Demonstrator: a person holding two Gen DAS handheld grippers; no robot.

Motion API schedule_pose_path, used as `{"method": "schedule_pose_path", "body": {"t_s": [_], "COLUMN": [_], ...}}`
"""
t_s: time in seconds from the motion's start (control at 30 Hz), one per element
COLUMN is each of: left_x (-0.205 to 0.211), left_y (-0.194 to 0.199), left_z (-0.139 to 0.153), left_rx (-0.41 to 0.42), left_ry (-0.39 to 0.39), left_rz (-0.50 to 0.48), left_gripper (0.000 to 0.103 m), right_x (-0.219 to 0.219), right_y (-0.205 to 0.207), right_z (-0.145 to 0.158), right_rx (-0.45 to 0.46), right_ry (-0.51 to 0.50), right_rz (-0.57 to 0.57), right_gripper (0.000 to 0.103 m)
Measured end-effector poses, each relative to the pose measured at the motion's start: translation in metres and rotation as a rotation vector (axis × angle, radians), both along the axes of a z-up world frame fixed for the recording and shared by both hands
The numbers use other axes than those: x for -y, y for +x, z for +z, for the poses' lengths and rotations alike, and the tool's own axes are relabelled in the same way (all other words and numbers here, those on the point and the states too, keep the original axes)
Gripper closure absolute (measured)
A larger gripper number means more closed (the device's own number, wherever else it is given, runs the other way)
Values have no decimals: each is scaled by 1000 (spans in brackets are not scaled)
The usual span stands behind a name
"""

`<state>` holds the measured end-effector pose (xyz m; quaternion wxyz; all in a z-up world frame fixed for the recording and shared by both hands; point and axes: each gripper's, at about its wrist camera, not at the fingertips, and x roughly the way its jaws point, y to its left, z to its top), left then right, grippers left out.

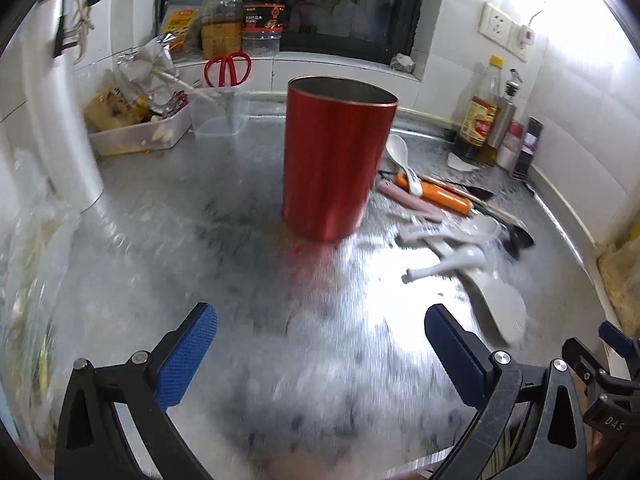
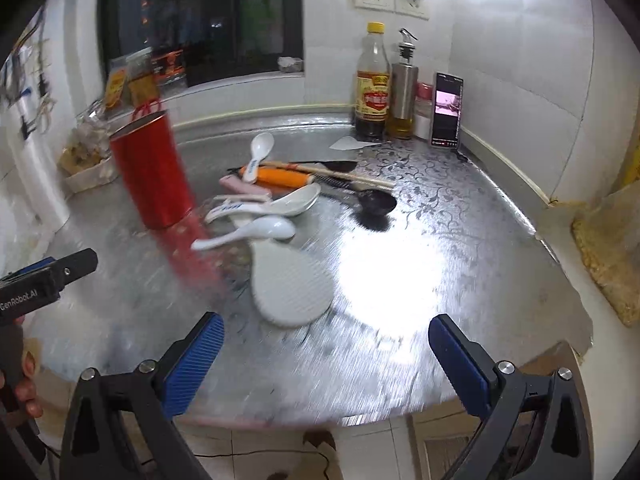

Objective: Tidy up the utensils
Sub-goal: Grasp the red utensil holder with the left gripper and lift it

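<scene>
Judging nothing sorted yet: my left claw [image 1: 320, 344] and right claw [image 2: 326, 354] spread empty, the cup [image 1: 334, 156] looks empty, utensils [image 2: 272, 204] heaped at its three o'clock.

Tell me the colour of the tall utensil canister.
Red, with a bare metal inside; the utensil canister shows best in the left wrist view.

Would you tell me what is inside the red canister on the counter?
From the left wrist view, the red canister stands upright and only bare metal inner wall shows below its rim; no utensil handles stick out. Its bottom is hidden by the wall, so small items there cannot be ruled out.
</scene>
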<state>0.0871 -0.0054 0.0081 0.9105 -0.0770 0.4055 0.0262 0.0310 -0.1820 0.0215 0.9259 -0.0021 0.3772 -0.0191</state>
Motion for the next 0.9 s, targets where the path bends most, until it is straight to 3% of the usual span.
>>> {"method": "schedule_pose_path", "body": {"t_s": [0.4,0.7,0.8,0.9], "left_x": [14,16,17,16], "left_y": [115,149,154,157], "left_z": [-3,-12,-14,-14], "left_rx": [-7,-1,10,18], "left_ry": [46,104,129,141], "left_rz": [121,228,245,253], "left_gripper": [0,2,12,13], "right_x": [52,69,72,71], "right_y": [97,141,147,155], "right_z": [12,3,-3,-9], "right_rx": [8,-19,-38,-64], "right_ry": [47,60,87,91], "right_rz": [5,57,80,90], "right_gripper": [0,0,0,0]}}
